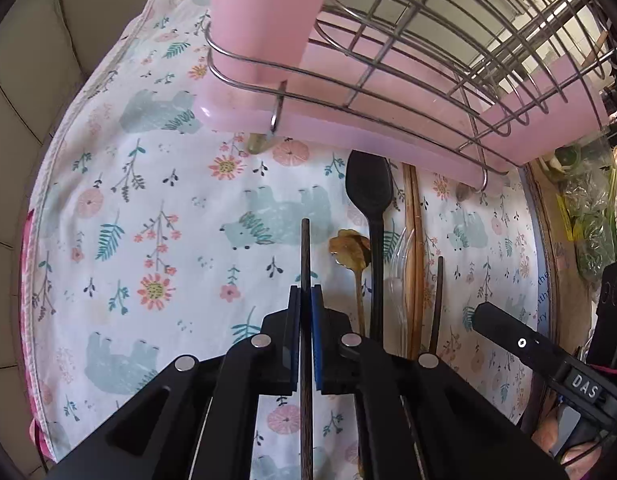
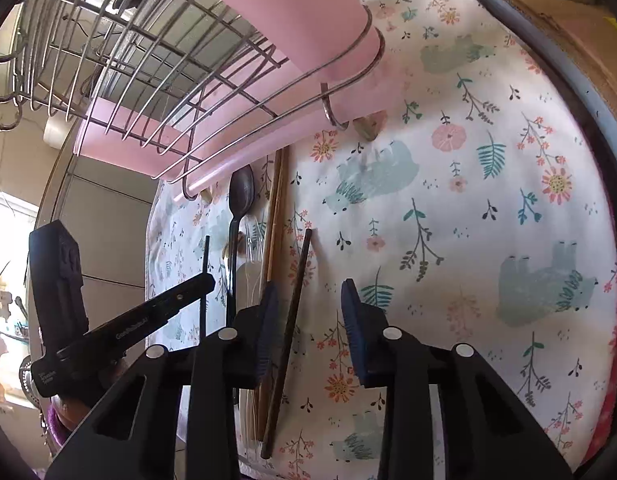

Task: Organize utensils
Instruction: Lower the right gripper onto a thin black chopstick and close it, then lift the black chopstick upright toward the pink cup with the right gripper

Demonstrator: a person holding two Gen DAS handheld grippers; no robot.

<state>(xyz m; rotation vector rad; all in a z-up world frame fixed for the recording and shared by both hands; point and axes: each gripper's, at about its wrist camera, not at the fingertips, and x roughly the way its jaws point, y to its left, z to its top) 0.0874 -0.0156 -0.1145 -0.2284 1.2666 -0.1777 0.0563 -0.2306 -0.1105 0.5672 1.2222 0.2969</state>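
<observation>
Here we have our left gripper [image 1: 305,300] clamped on a dark chopstick [image 1: 305,256], raised above the floral cloth [image 1: 148,200] with the wire rack [image 1: 388,40] ahead. Right of it lie the black spoon [image 1: 370,200] and pale chopsticks [image 1: 412,240]. Our right gripper [image 2: 308,300] gapes wide over another dark chopstick [image 2: 294,292]; next, probably, we slot ours upright into the rack.

Each gripper [image 1: 306,300] [image 2: 308,300] is black plastic with blue pads [image 1: 317,340] and silver round screws.
</observation>
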